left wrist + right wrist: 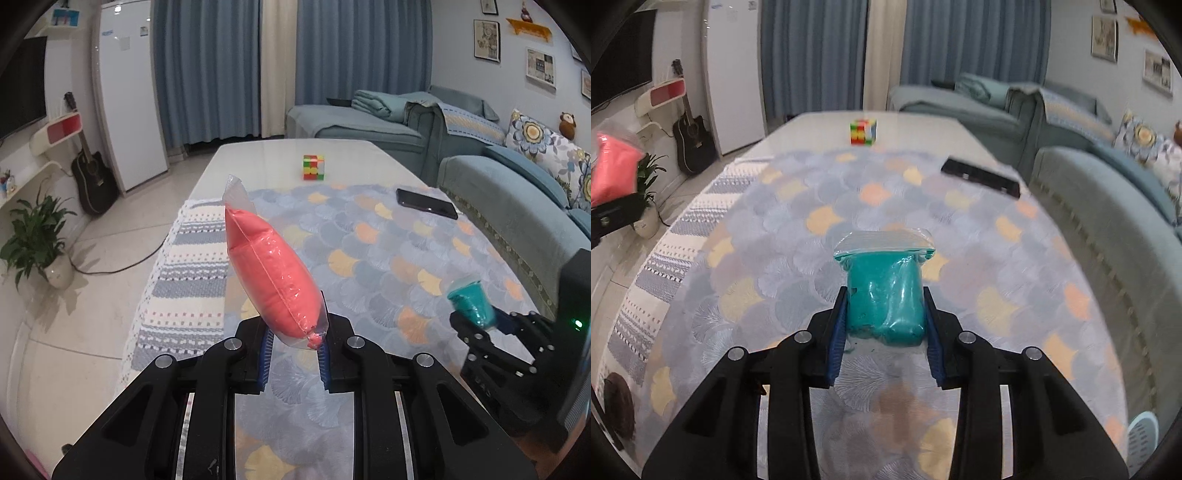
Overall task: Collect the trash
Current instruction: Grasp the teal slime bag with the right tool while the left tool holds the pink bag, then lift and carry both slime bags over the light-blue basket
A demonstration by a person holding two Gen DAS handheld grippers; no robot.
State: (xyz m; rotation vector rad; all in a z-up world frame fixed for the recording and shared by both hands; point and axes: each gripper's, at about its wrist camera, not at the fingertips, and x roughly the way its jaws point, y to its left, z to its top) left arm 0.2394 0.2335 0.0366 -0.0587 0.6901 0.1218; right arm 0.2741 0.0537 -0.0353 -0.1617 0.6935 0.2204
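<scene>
My left gripper [294, 334] is shut on the lower end of a clear bag of pink stuff [271, 271], which stands up tilted above the patterned tablecloth [369, 251]. My right gripper [885, 317] is shut on a clear bag of teal stuff [886, 295] and holds it above the cloth. The right gripper with its teal bag [471, 304] shows at the right of the left wrist view. The pink bag [611, 166] shows at the left edge of the right wrist view.
A colourful puzzle cube [314, 167] stands on the bare far part of the white table [258, 155]. A black phone [426, 203] lies at the cloth's right side. A blue sofa [517, 206] runs along the right. A potted plant [40, 240] and a guitar [92, 177] stand at the left.
</scene>
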